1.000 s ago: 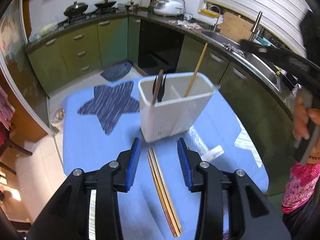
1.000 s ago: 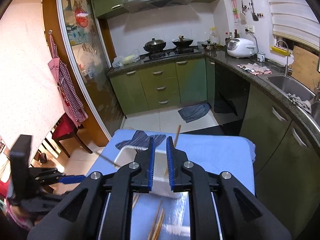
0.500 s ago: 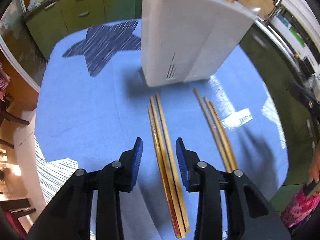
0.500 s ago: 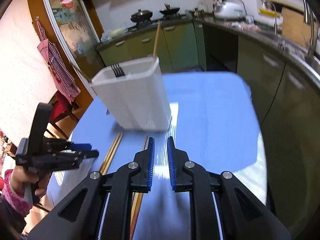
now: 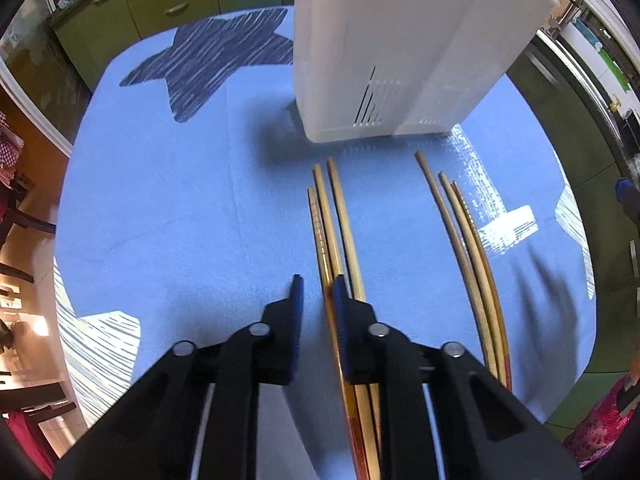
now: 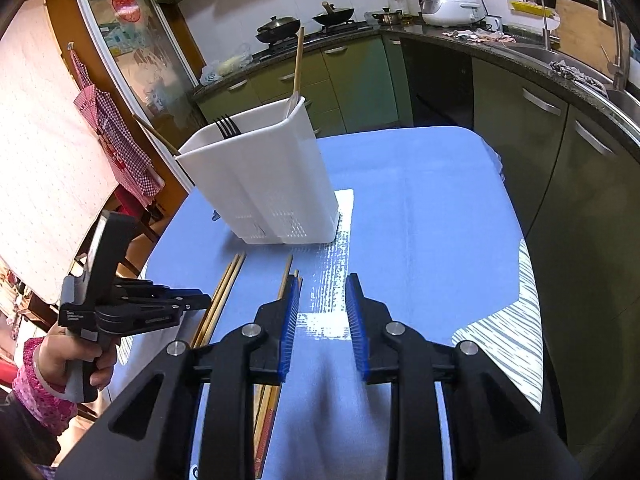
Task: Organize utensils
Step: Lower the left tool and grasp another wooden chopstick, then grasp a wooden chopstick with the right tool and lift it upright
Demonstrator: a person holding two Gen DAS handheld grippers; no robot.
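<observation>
Left tongs [image 5: 316,292] just closing, narrow gap, leftmost chopstick of bundle [image 5: 334,236] between, pinch unconfirmed. Right tongs [image 6: 322,300] just opening, empty. Caddy [image 5: 400,52] at 12 o'clock. Risk: neighbouring sticks dragged, off-centre pinch slipped.

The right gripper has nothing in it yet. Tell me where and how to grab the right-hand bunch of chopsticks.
Come straight down on the right-hand chopsticks with the right gripper at mid-length, jaws across the sticks. They lie flat and side by side on the blue cloth, tips toward the white holder. Take the outermost one, where a pad probably has room beside it.
</observation>
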